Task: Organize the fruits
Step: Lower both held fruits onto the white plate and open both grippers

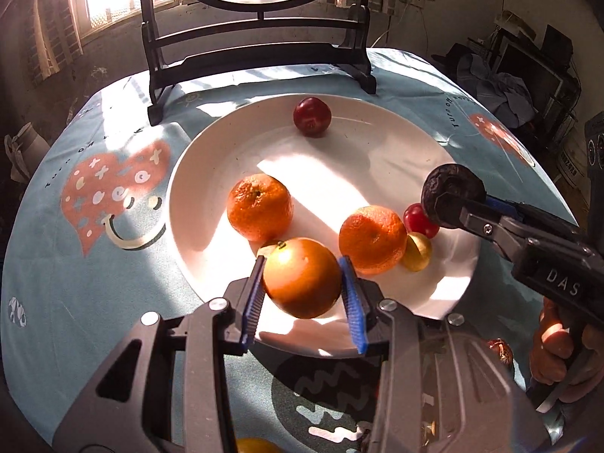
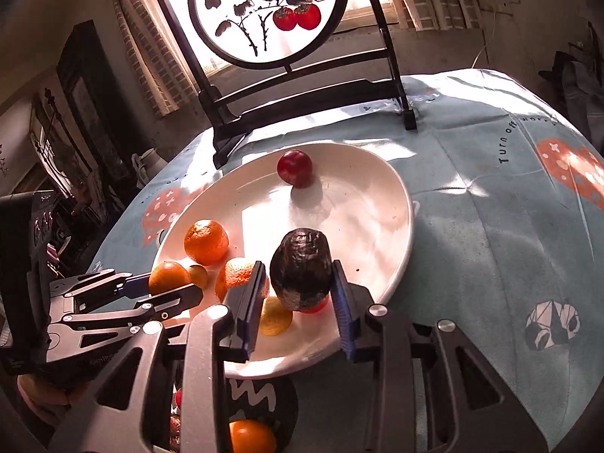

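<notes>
A white plate (image 1: 211, 173) on the blue cloth carries two oranges (image 1: 259, 207) (image 1: 372, 239), a red plum (image 1: 312, 117) at its far side, a small red fruit (image 1: 415, 219) and a yellow one (image 1: 417, 253). At the near rim, a third orange (image 1: 302, 277) sits between the blue pads of my left gripper (image 1: 302, 260), which looks open and lies loosely around it. My right gripper (image 2: 298, 264) is over the plate's right side. A dark wrinkled avocado (image 2: 302, 268) stands between its pads, with a thin gap at the left pad.
A round painted screen on a black stand (image 1: 256, 45) blocks the back of the table. Another orange (image 2: 251, 436) lies on the cloth in front of the plate. A hand (image 1: 555, 343) holds the right gripper's handle. Furniture and clutter (image 1: 528, 75) crowd the room's right side.
</notes>
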Action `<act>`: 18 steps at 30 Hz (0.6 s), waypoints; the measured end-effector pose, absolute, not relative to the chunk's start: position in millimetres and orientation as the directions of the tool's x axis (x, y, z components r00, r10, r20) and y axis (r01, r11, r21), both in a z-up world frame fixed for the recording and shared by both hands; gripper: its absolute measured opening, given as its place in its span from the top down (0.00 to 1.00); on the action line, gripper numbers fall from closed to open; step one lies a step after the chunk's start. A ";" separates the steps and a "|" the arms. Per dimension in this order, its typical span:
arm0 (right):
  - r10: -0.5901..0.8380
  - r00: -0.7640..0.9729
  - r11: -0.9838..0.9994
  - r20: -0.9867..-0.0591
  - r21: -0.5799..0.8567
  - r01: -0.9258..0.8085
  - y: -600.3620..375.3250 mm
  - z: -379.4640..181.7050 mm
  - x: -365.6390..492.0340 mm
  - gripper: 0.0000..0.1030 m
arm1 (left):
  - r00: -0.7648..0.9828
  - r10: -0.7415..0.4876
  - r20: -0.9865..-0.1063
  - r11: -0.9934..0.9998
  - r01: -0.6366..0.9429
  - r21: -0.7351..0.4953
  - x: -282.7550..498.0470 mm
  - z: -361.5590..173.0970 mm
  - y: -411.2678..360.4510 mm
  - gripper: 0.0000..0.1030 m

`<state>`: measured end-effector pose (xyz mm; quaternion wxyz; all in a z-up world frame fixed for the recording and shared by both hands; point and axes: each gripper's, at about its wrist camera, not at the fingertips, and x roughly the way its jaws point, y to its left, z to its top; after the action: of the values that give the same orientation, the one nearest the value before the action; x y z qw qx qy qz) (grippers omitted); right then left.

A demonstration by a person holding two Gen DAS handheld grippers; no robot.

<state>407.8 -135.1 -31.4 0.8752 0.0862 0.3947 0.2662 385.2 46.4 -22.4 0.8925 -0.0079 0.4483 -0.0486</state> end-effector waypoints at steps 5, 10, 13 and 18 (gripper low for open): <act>0.524 0.581 0.850 -0.624 0.340 -0.402 -141.2 -16.3 392.5 0.43 | 0.669 -0.073 -0.740 0.997 0.073 -0.032 361.6 10.9 48.6 0.19; 0.512 0.634 0.854 -0.579 0.268 -0.445 -150.3 3.0 358.7 0.43 | 0.747 -0.034 -0.664 0.999 0.030 -0.018 325.1 37.5 65.1 0.05; 0.514 0.640 0.849 -0.571 0.237 -0.472 -156.0 6.7 336.6 0.43 | 0.759 0.006 -0.651 1.000 -0.003 0.005 304.2 35.4 80.0 0.05; 0.562 0.589 0.819 -0.581 0.290 -0.495 -172.2 -1.7 298.7 0.43 | 0.758 0.033 -0.651 0.998 -0.055 -0.014 271.3 24.4 110.5 0.05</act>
<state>298.7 -172.2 -1.7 0.8899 0.0483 0.3428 0.2969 271.3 110.5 24.4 0.9374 -0.0160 0.3470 0.0234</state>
